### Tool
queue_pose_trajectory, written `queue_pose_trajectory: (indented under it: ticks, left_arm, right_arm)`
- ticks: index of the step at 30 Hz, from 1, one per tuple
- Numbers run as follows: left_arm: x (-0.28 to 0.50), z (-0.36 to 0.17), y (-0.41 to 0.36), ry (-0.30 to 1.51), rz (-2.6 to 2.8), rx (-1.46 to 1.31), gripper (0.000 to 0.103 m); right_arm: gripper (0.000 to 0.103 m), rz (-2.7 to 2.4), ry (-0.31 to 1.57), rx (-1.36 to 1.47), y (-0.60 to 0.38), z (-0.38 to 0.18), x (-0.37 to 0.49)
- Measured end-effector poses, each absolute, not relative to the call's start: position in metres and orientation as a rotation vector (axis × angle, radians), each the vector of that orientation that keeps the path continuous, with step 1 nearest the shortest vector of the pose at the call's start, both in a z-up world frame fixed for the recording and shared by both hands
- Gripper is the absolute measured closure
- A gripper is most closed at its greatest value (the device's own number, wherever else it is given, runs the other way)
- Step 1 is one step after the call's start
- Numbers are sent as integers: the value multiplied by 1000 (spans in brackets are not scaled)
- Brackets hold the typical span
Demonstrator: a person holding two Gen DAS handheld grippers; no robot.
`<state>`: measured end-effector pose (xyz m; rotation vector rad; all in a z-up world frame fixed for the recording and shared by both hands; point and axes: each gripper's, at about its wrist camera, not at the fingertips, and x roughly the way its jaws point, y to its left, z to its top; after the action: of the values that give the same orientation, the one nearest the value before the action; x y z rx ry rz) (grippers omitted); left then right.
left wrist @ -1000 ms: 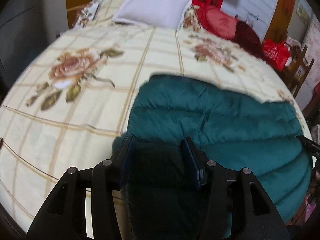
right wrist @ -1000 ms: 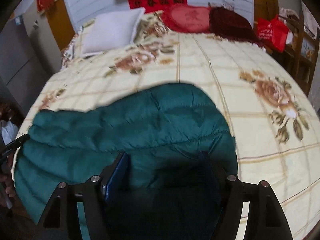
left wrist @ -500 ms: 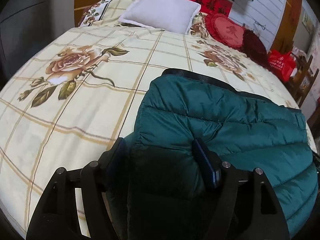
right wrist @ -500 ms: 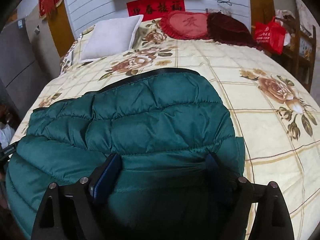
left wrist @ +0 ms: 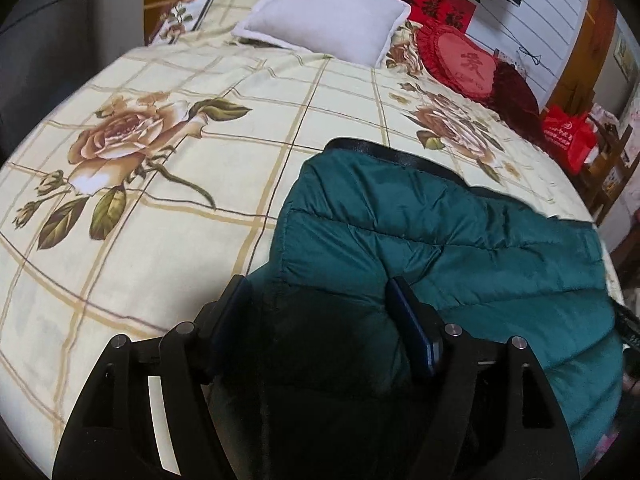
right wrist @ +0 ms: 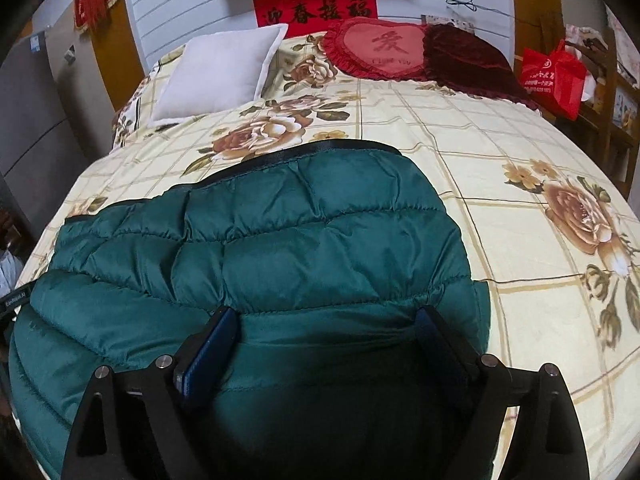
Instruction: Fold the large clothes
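A dark green quilted puffer jacket (left wrist: 460,240) lies folded on the floral bedspread (left wrist: 160,240), with a black lining strip along its far edge. Its left end bulges between the pads of my left gripper (left wrist: 320,304), whose jaws stand wide and slack around the fabric. In the right wrist view the same jacket (right wrist: 300,240) spreads to the left. My right gripper (right wrist: 328,328) stands open over its near right end, fingers apart on either side of a quilted roll. The near parts of the jacket are in shadow.
A white pillow (left wrist: 328,20), a red heart cushion (right wrist: 380,48) and a dark red cushion (right wrist: 468,56) lie at the head of the bed. A red bag (right wrist: 556,76) and wooden furniture stand to the right. The bedspread (right wrist: 520,240) extends beyond the jacket.
Both grippers' jaws have widened around the jacket. The jacket has settled flat onto the bed, showing its black far edge. Both hands shifted a little over it.
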<state>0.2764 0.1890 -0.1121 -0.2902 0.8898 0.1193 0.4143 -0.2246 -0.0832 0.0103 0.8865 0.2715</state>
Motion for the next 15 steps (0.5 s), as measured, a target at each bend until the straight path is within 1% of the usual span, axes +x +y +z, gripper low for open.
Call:
queue_pose_trajectory:
  ticks: [3,5,7,8,9,12,15]
  left_arm:
    - [250,-74,191,836,121,-278,31]
    - [218,-37,185,782,114,-247,31]
    - [188,-12,175,753,95,-203,12]
    - [171,-1,168,738,91,-169,9]
    - [150,10,159,729,86,-127,2]
    - [99,27,136,698,87,-52,1]
    - [60,34,116,679,91,-24,1]
  right_arm:
    - [14,275,920,7,-229,-63,405]
    - [14,258,863,41,-239,-28,381]
    - [14,213,855,43,-246,0,355]
    - [14,203,864,44,-250,13,339]
    - [14,206,874,41,-253,23,323]
    - [13,226,896,29,-259,43,274]
    - [12,211,893,-54,-259,52,220]
